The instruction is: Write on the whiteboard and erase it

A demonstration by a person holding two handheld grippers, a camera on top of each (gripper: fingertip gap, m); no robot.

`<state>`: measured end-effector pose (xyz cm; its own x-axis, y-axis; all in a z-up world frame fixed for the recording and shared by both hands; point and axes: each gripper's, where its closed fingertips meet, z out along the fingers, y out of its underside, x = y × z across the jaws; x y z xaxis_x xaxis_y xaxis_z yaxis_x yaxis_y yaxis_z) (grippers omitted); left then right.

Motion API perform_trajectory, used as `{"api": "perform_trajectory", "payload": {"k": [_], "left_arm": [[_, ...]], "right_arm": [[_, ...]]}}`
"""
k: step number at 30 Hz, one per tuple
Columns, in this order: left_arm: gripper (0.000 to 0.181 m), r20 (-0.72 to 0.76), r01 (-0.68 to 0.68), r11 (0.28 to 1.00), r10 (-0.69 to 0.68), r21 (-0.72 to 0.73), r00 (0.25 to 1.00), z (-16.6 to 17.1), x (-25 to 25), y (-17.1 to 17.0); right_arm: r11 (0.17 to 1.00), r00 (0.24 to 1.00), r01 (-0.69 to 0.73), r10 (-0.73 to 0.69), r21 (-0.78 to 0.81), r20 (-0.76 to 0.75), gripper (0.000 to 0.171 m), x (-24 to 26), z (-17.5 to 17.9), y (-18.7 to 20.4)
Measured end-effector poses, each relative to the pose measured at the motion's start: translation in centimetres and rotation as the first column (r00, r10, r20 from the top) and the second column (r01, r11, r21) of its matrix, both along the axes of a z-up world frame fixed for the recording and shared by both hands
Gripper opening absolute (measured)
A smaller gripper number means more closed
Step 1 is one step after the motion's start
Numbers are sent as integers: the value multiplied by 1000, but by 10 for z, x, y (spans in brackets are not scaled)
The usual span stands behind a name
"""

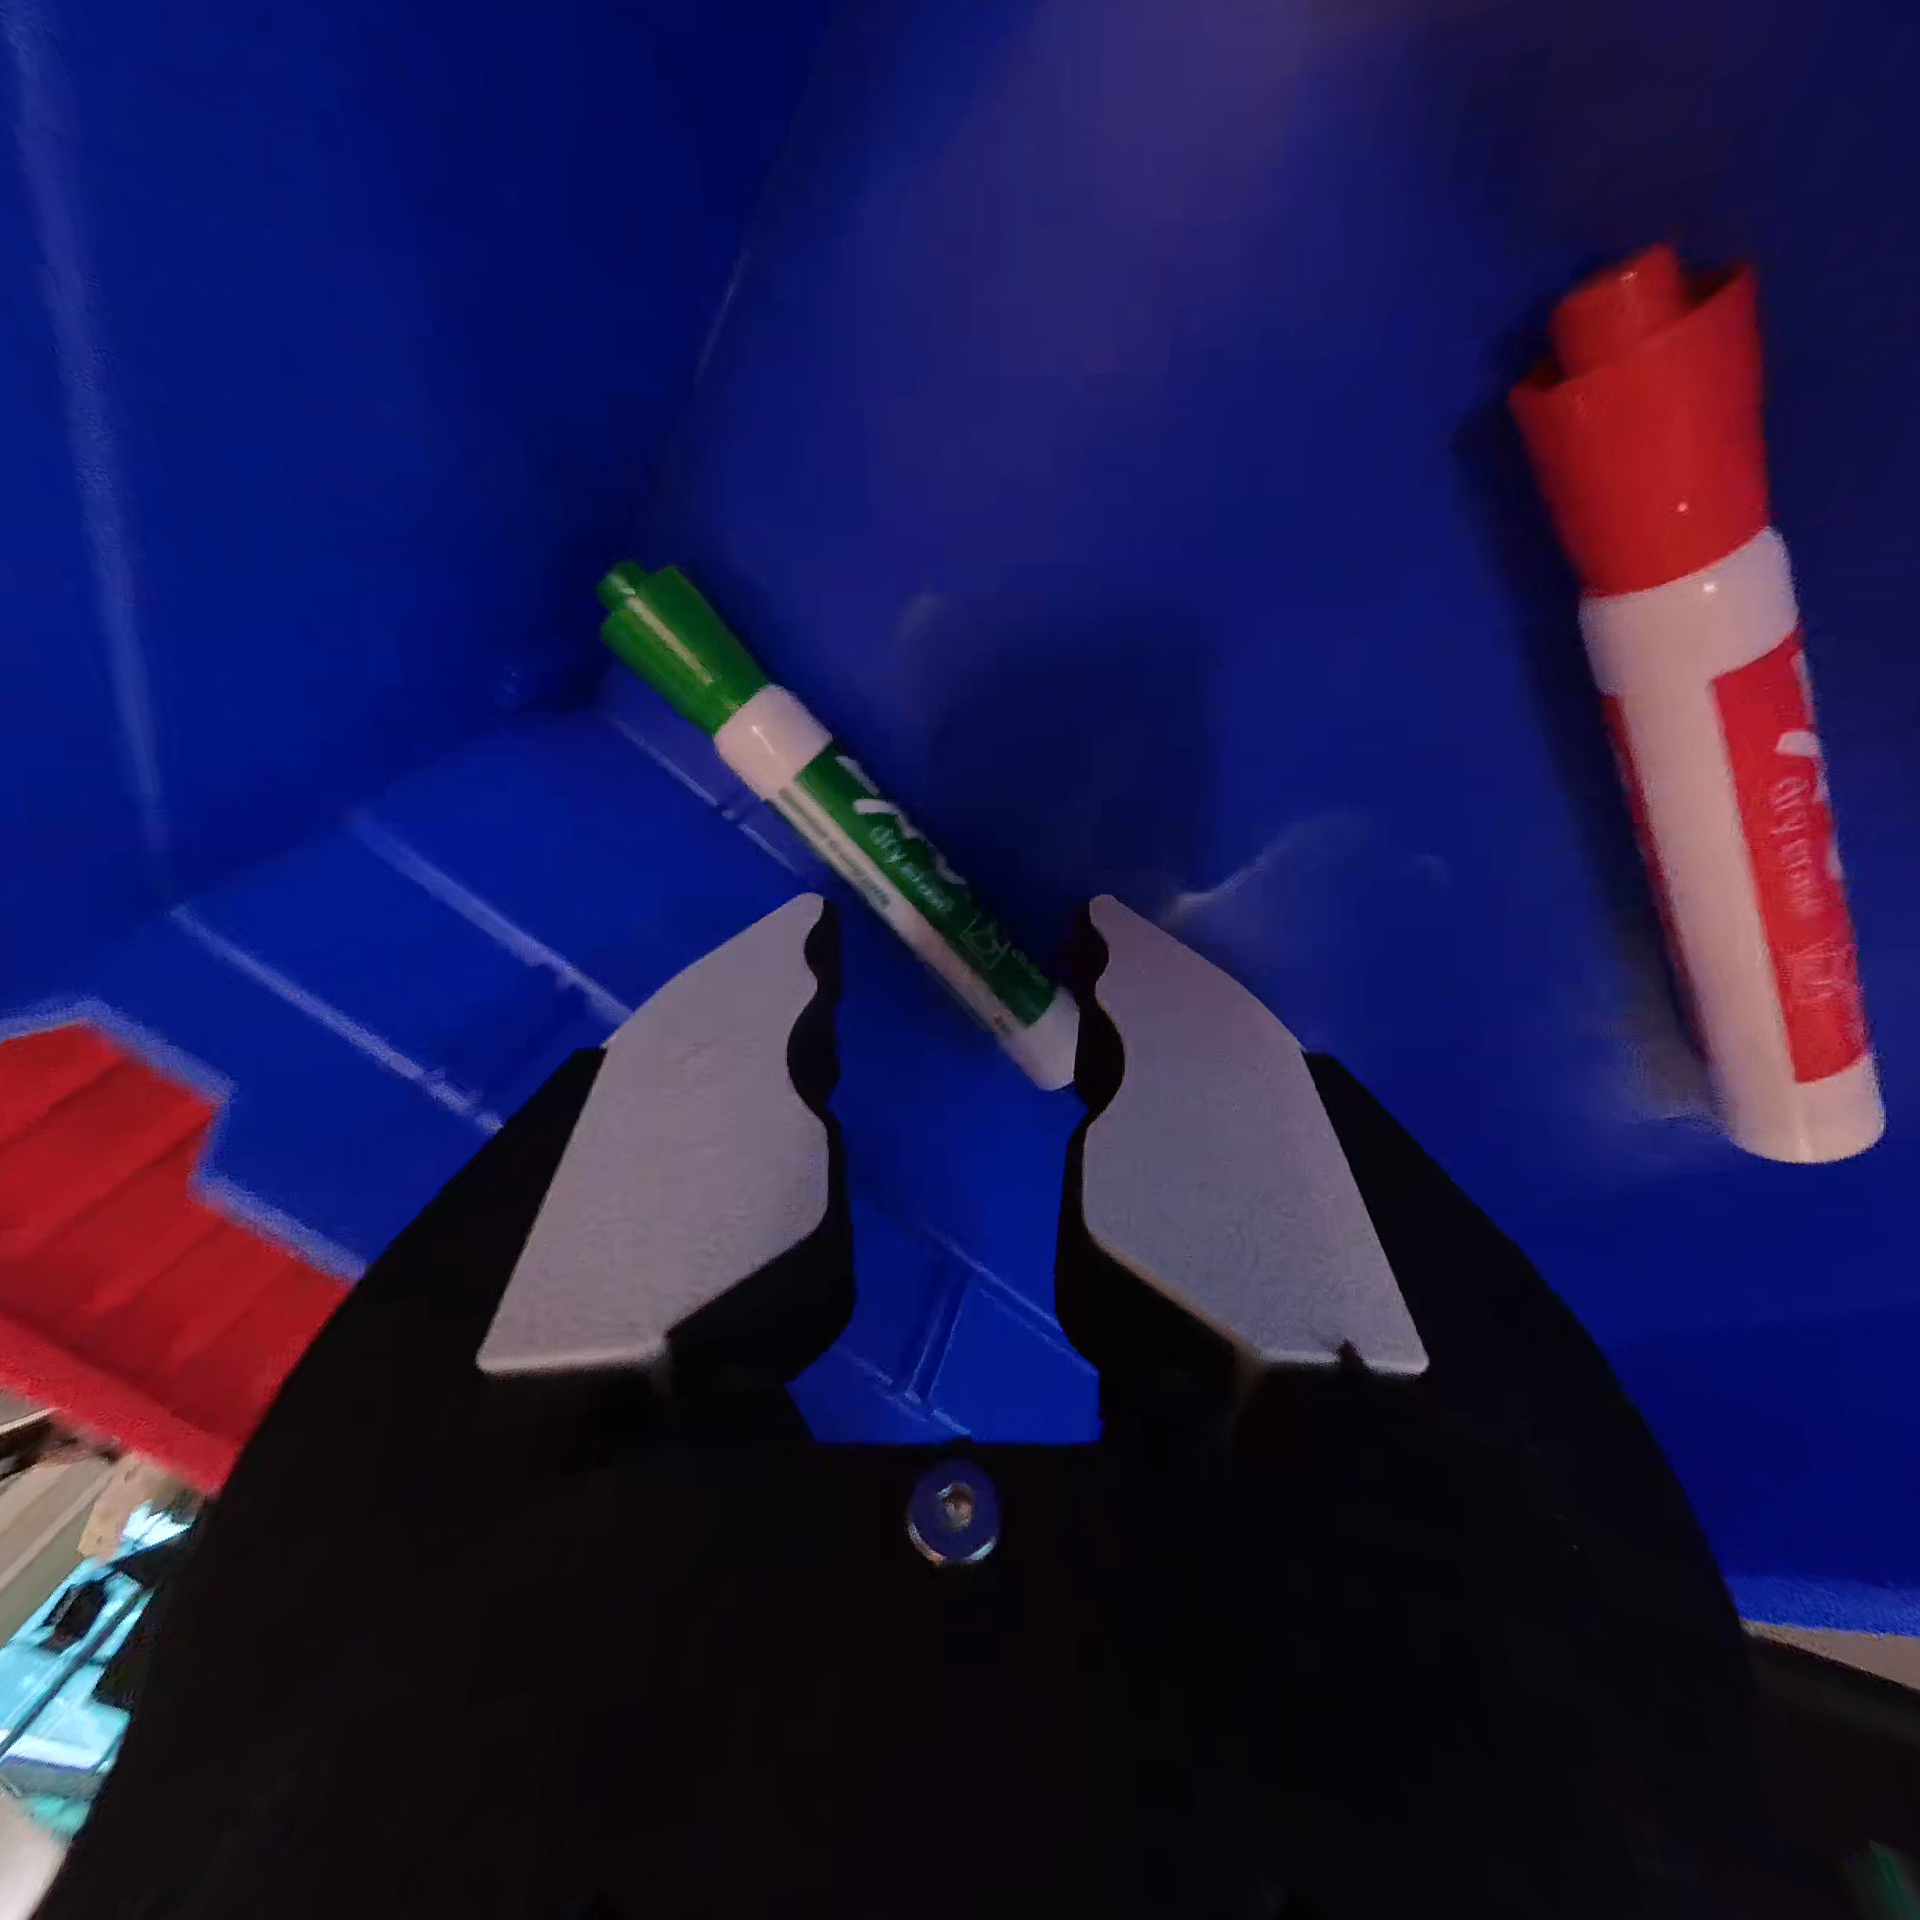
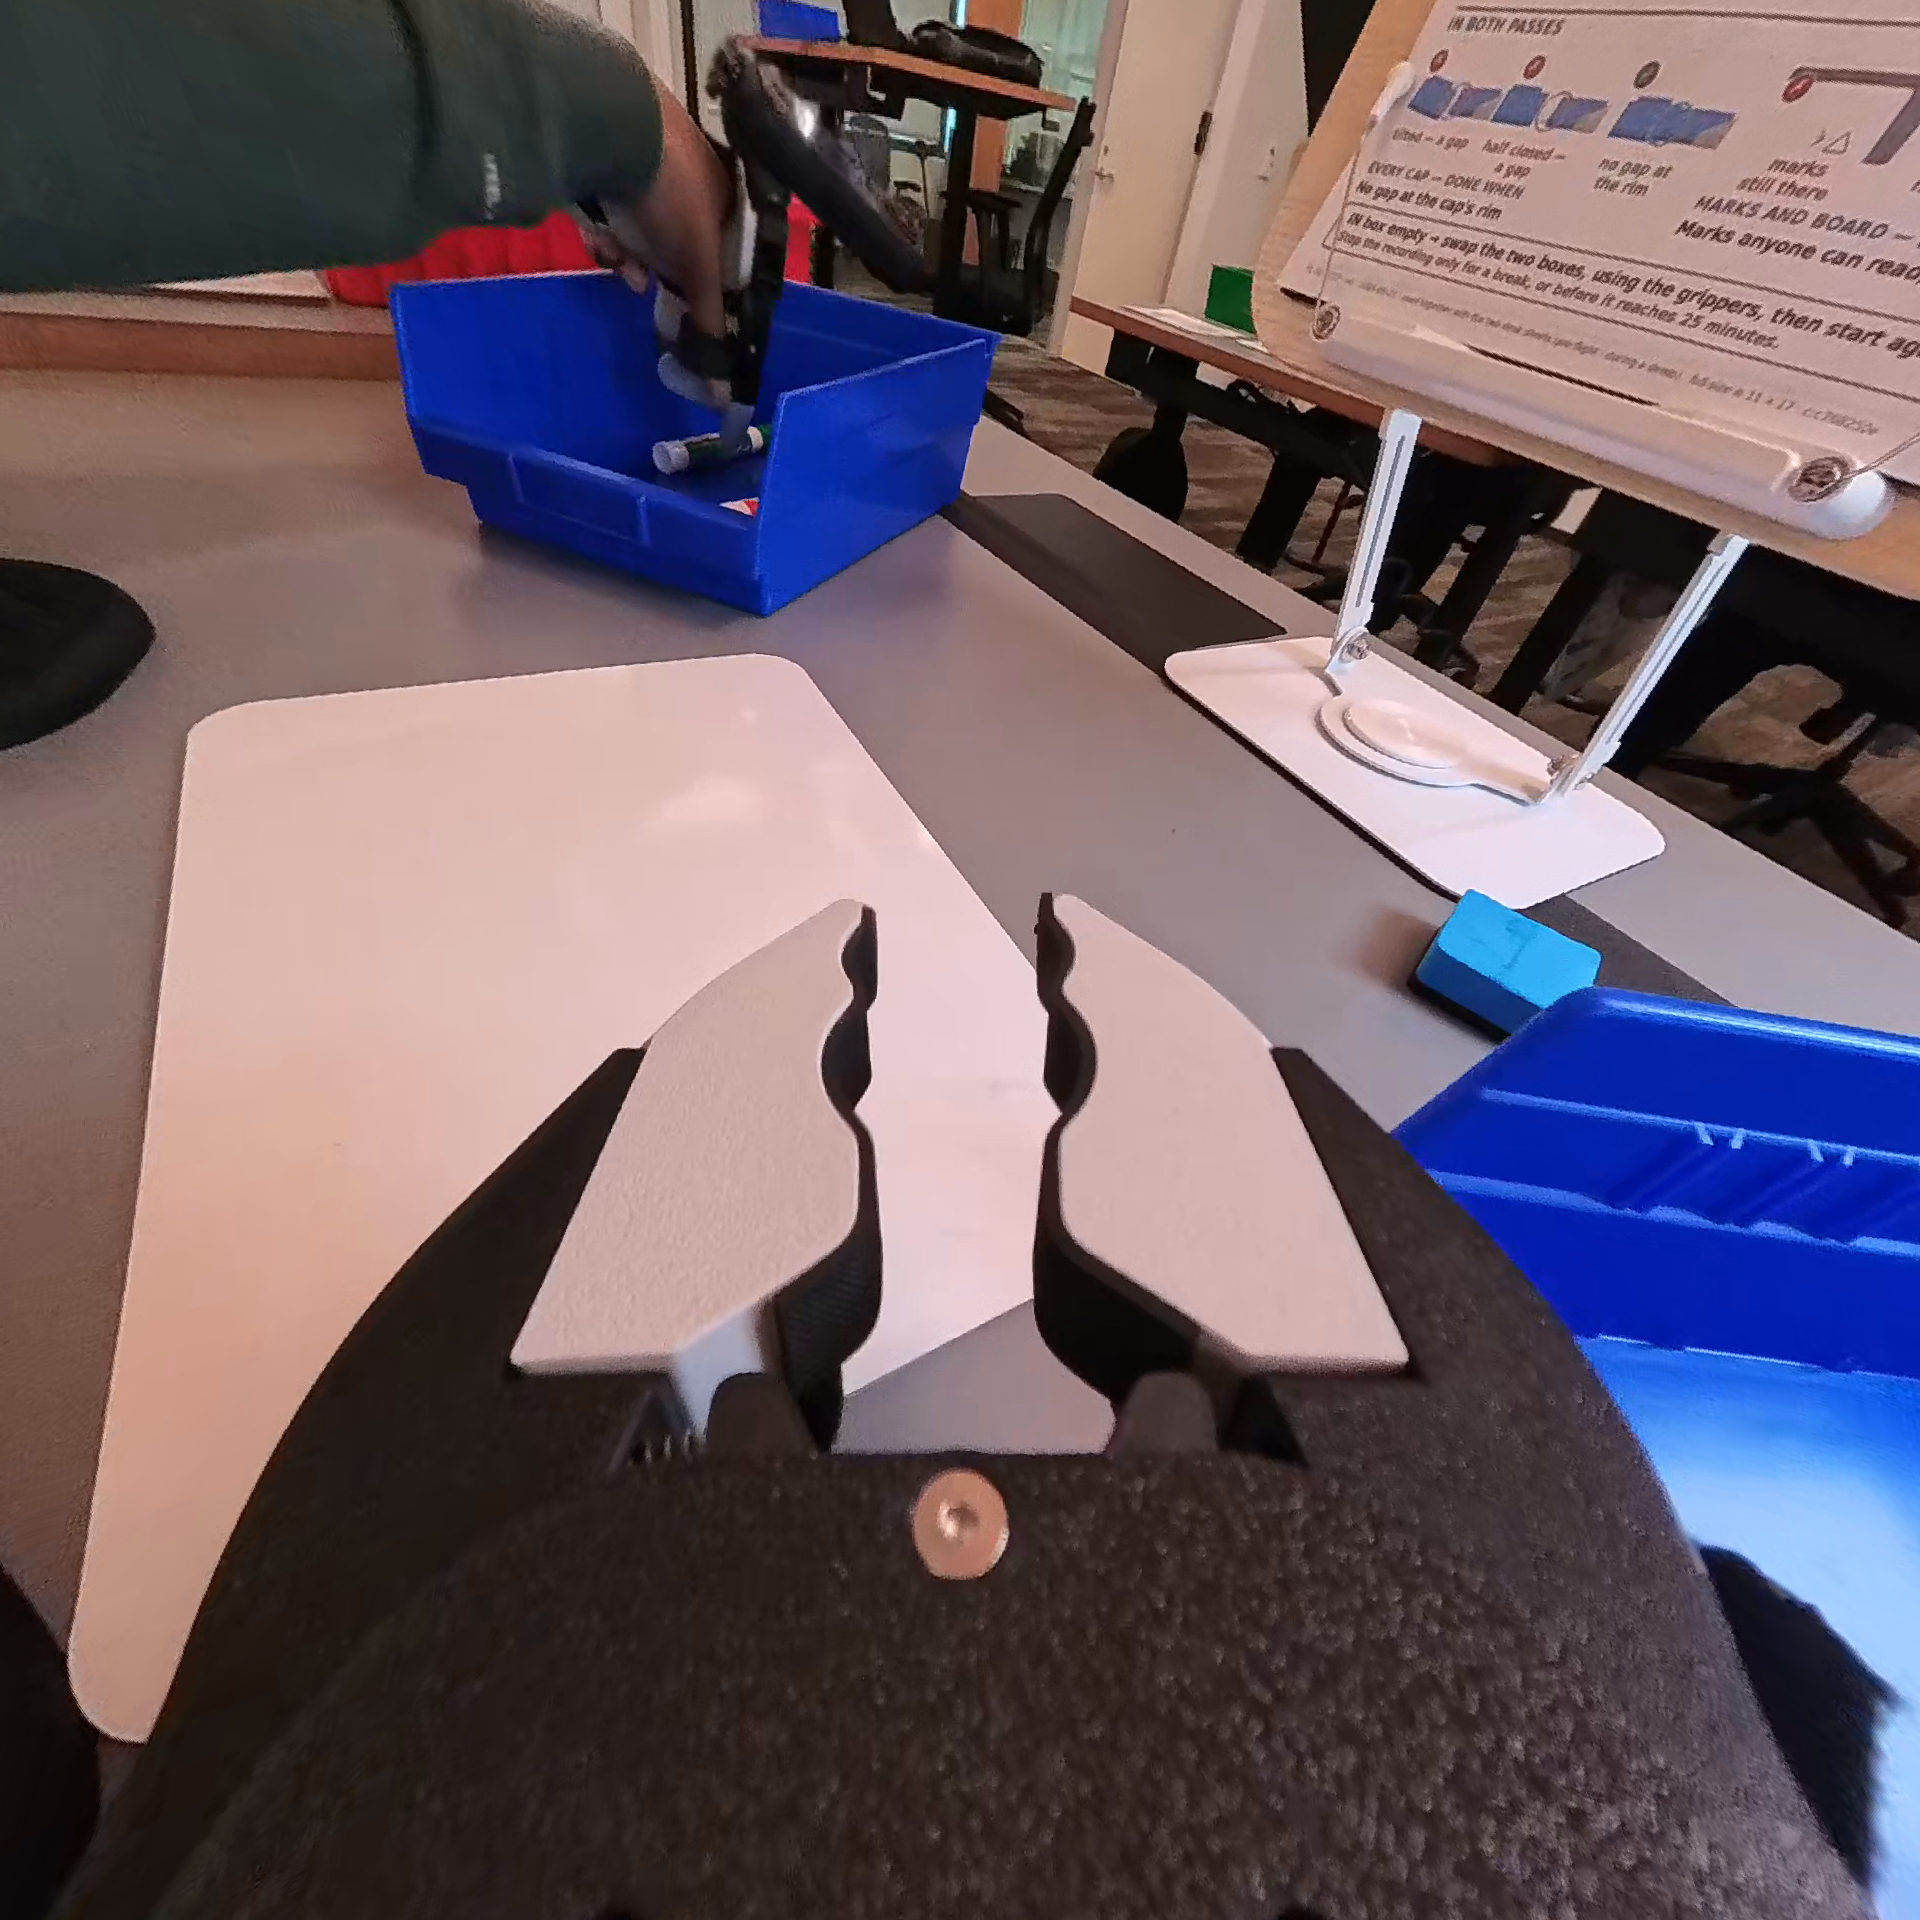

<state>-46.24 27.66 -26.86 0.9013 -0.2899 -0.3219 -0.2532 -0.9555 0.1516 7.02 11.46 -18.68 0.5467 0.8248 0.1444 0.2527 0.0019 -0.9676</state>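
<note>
In the left wrist view my left gripper (image 1: 956, 925) is open inside a blue bin (image 1: 416, 364). A green capped marker (image 1: 831, 821) lies on the bin floor, its white rear end between my fingertips, close to the right finger (image 1: 1195, 1091). A thicker red capped marker (image 1: 1704, 727) lies to the right. In the right wrist view my right gripper (image 2: 956, 925) is open and empty above a blank whiteboard (image 2: 468, 987) lying flat on the grey table. A blue eraser (image 2: 1507, 961) sits right of the board. The left gripper (image 2: 727, 410) shows far off in the far bin (image 2: 582, 416), over the green marker (image 2: 712, 447).
A second blue bin (image 2: 1662, 1195) stands at the near right. A white document stand (image 2: 1403, 769) holding an instruction sheet (image 2: 1662, 208) is at the back right. A red bin (image 1: 104, 1195) sits beside the far blue bin. A black round object (image 2: 52, 644) lies at the left edge.
</note>
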Motion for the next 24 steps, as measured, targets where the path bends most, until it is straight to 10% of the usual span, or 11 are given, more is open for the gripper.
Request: {"api": "perform_trajectory", "payload": {"k": [12,18,21,24], "left_arm": [[20,101,208,978,-207,7,973,-7,27,-3],[19,-17,426,859,-440,286,898,55,57,-2],[19,95,445,645,-626,622,774,107,124,-15],[18,357,193,485,-812,853,462,153,220,-59]], "right_arm": [[1000,1000,-9,9,-11,14,28,-4,-10,0],[1000,1000,-11,11,16,19,27,-8,-8,-3],[999,1000,-22,21,29,18,27,-14,-7,-5],[998,997,-68,69,11,-34,27,-33,3,-10]]}}
